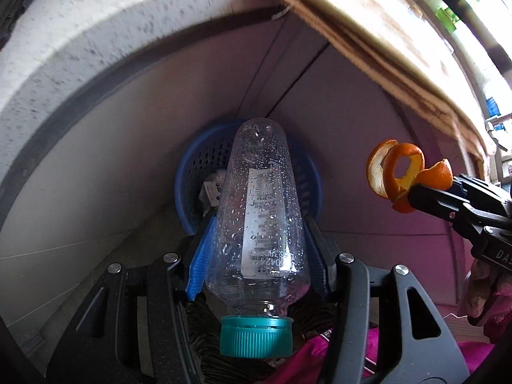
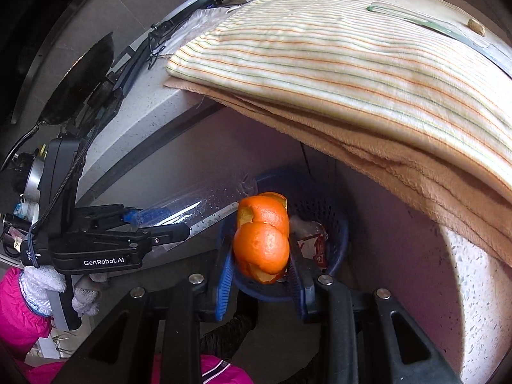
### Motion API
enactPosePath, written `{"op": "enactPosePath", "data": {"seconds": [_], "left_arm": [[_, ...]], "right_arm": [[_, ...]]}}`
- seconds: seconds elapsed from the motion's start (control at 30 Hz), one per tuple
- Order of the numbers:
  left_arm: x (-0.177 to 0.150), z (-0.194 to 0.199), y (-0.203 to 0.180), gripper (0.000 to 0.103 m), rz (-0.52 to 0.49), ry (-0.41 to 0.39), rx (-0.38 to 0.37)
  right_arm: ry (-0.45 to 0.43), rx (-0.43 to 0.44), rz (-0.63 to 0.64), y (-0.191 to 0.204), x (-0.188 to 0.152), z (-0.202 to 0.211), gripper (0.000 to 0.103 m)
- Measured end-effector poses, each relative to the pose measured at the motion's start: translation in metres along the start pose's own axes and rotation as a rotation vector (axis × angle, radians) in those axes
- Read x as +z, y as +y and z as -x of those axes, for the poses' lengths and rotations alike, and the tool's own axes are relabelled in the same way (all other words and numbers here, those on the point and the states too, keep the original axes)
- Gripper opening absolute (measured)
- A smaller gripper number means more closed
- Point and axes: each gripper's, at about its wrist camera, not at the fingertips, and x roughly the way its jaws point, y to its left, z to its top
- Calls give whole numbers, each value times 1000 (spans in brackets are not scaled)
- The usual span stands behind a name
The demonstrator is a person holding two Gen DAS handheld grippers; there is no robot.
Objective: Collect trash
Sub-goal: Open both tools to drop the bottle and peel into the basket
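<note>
Left gripper (image 1: 256, 224): clamped on a clear plastic bottle (image 1: 260, 211), the blue pads pressing its two flanks about mid-body. The teal cap (image 1: 256, 336) sits near the camera and the bottle's base points far and down, so the base would go into the bin first.

Right gripper (image 2: 262, 256): closed on a curl of orange peel (image 2: 261, 240), pinched between the blue pads. The peel's loose spiral sticks out past the fingertips, which keeps the pads clear of the bin rim.

Bin: a blue perforated waste basket (image 1: 198, 166) stands on the floor, tucked under the countertop (image 2: 147, 96) edge. In both wrist views it lies straight ahead of the held item, so both grippers are aimed at it.

Already inside: a crumpled wrapper (image 2: 315, 243) lies in the basket, toward its right side in the right wrist view.

Overhang: a striped cloth (image 2: 336, 64) draped over the counter hangs above the basket on the right, narrowing the way in.

Spacing: the two grippers are side by side, bottle to the left, peel to the right, not touching.

Stage, as judged: both items are carried and over the basket, not yet let go.

Risk: the long bottle may catch the rim or tip out.
</note>
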Motion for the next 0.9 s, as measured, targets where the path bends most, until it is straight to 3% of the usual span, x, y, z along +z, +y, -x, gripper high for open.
{"op": "enactPosePath", "data": {"seconds": [0.4,0.73,0.9], "left_arm": [[4,-49,-1,54,-12,93,38],[12,-49,-3,54,-17,87,65],[17,-45,-1,55,-10,74,71]], "right_arm": [[69,-51,-14,-6,-4,-44,32],[91,-64,-10,-4,3,-61,34],[87,-72,-3,-3,9,-60,40]]}}
